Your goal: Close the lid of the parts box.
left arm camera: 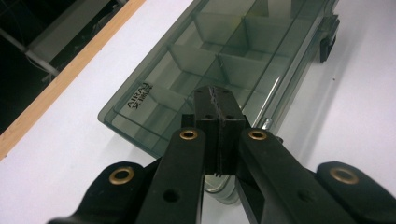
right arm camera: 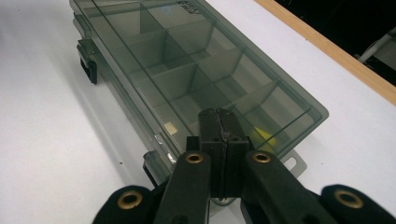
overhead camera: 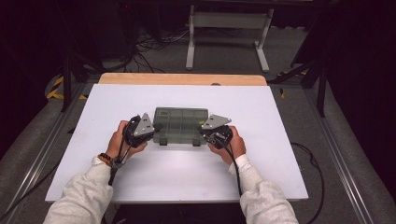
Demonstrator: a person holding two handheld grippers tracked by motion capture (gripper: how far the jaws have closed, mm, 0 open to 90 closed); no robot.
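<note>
On the table (overhead camera: pixel 140 186), one organizer box (overhead camera: pixel 180 123) between two grippers, fingers together.

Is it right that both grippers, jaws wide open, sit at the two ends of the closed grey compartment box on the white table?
Not quite: the jaws are shut, not open. The left gripper and right gripper each show jaws pressed together in their own gripper views. The rest holds: they sit at the two ends of the closed compartment box on the white table.
</note>
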